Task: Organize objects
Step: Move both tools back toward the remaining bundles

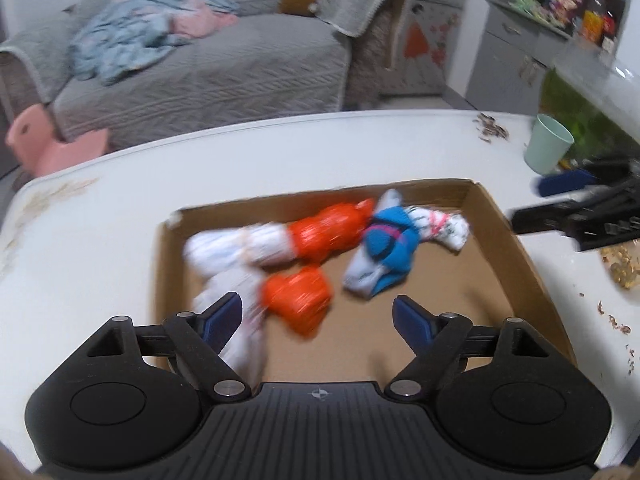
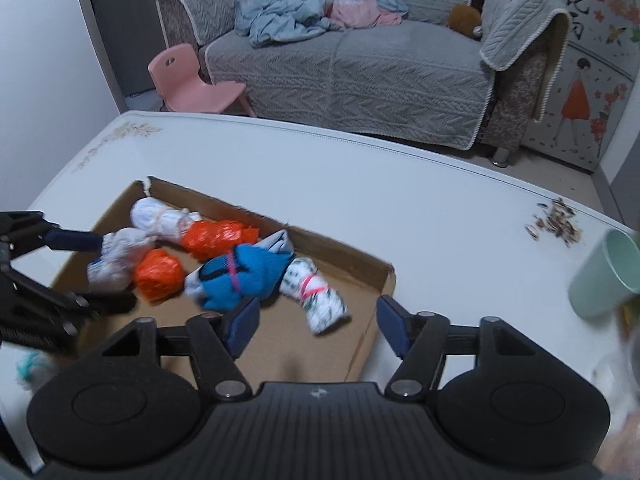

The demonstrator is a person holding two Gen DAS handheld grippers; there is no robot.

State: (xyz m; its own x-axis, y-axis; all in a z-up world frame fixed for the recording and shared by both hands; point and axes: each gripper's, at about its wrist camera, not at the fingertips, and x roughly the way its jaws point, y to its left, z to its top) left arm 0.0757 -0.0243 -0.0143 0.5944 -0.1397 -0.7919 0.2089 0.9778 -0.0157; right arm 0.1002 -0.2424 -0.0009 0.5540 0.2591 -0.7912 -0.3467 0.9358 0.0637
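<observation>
A shallow cardboard tray (image 1: 460, 280) (image 2: 340, 258) on the white table holds rolled sock bundles. Two are orange and white: one (image 1: 320, 236) (image 2: 218, 240) lies near the far wall, the other (image 1: 296, 304) (image 2: 158, 274) nearer me. A blue and white bundle (image 1: 384, 248) (image 2: 244, 274) tied with pink bands stretches to the right. My left gripper (image 1: 318, 312) (image 2: 116, 272) hovers open over the tray, with the nearer orange and white bundle between its fingers but not pinched. My right gripper (image 2: 318, 316) (image 1: 536, 204) is open too, and the white end of the blue bundle (image 2: 320, 304) lies loose between its fingers.
A pale green cup (image 1: 548, 144) (image 2: 604, 276) stands on the table to the right of the tray. Seed shells (image 1: 490, 130) (image 2: 556, 220) lie scattered behind it, and a heap of nuts (image 1: 620, 264) sits by the right edge. A grey sofa (image 2: 360, 68) and a pink chair (image 2: 192, 84) stand beyond.
</observation>
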